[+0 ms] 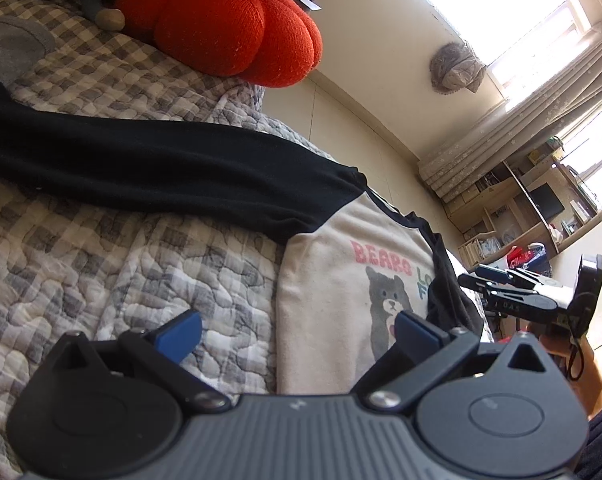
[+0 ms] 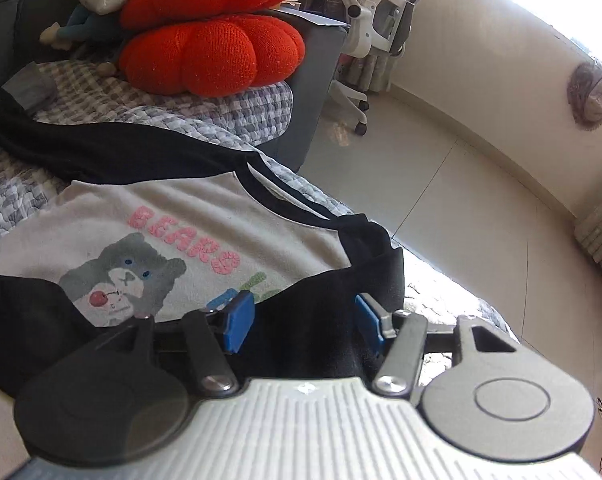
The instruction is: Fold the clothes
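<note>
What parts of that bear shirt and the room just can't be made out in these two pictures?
- Bear shirt: hem, right wrist view, cut off by the left edge.
- Coloured lettering, left wrist view: covered by the folded black sleeve.
- Desk shelves, left wrist view: contents too small.
- Window, left wrist view: washed out by glare.
</note>
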`<state>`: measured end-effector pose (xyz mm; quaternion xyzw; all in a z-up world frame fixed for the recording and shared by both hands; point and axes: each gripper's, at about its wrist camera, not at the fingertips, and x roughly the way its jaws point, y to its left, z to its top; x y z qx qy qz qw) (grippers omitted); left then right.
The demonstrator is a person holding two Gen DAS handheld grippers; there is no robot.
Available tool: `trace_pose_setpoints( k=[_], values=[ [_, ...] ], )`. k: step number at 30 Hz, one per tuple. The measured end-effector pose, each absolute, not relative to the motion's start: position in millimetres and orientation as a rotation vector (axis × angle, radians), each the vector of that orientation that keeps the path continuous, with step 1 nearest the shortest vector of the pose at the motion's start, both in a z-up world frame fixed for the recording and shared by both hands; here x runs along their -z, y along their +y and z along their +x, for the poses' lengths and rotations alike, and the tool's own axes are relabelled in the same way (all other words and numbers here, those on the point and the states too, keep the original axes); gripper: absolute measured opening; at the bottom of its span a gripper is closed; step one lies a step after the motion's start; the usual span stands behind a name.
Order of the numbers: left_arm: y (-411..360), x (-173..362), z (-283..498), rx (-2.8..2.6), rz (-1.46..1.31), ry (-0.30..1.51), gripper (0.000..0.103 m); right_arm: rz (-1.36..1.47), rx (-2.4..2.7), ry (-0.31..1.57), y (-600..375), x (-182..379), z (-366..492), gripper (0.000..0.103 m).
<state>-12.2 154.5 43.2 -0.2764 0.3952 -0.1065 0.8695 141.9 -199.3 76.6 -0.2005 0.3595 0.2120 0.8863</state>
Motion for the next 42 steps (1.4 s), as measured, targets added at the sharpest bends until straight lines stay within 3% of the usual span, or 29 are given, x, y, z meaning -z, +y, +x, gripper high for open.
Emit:
trace_pose_setpoints(
  k=[2, 4, 5, 7, 13, 17, 19, 20, 21, 28, 32, 35, 36, 38, 42],
  values=[
    [149.2, -43.5, -8.8, 0.204, -0.499, 0.825, 0.103, -0.377, -0.392, 0.796, -200.4, -61.8, 168.4, 0.06],
    [143.9, -43.7, -5.3, 0.185, -0.419, 0.822, 0.103, -0.349, -0.39, 0.84, -196.6, -45.2, 184.7, 0.045],
    [142.4, -43.0, -2.6, 0.182, -0.392, 0.824, 0.103, -0.335, -0.379, 0.837, -195.5, -41.5, 188.4, 0.011],
    [143.8, -42.0, 3.1, 0.169, -0.358, 0.822, 0.103, -0.278, -0.354, 0.806, -196.1, -42.9, 192.9, 0.006],
    [157.1, -38.4, 9.8, 0.108, -0.32, 0.804, 0.103, -0.083, -0.247, 0.688, -205.0, -60.6, 207.6, 0.006],
    [157.7, -28.1, 9.7, 0.106, -0.219, 0.798, 0.103, -0.157, -0.181, 0.721, -196.9, -51.9, 200.9, 0.018],
    [164.1, -19.5, 11.9, 0.096, -0.162, 0.797, 0.103, -0.182, -0.221, 0.694, -194.8, -61.1, 177.6, 0.04],
    [167.3, -15.2, 13.0, 0.091, -0.134, 0.796, 0.103, -0.21, -0.249, 0.678, -192.3, -66.7, 162.9, 0.065],
    [171.6, -15.1, 14.2, 0.091, -0.126, 0.778, 0.103, -0.245, -0.299, 0.662, -187.3, -72.7, 141.1, 0.071],
    [177.9, -6.6, 15.4, 0.123, -0.102, 0.708, 0.103, -0.396, -0.81, 0.648, -105.6, -69.6, -14.2, 0.071],
    [177.0, 1.6, 4.6, 0.153, -0.045, 0.635, 0.103, -0.496, -0.919, 0.708, -54.1, -44.4, -50.6, 0.071],
    [188.4, 1.0, 4.0, 0.176, -0.117, 0.623, 0.103, -0.507, -0.889, 0.747, -37.7, -30.8, -53.6, 0.056],
    [187.6, 0.9, 3.8, 0.175, -0.113, 0.623, 0.103, -0.474, -0.881, 0.758, -37.9, -31.8, -51.6, 0.037],
    [183.8, 1.4, 3.6, 0.168, -0.091, 0.627, 0.103, -0.426, -0.863, 0.755, -40.5, -39.1, -51.8, 0.013],
    [176.6, 2.2, 4.6, 0.152, -0.039, 0.639, 0.103, -0.286, -0.863, 0.732, -49.3, -57.7, -53.4, 0.013]
  ],
)
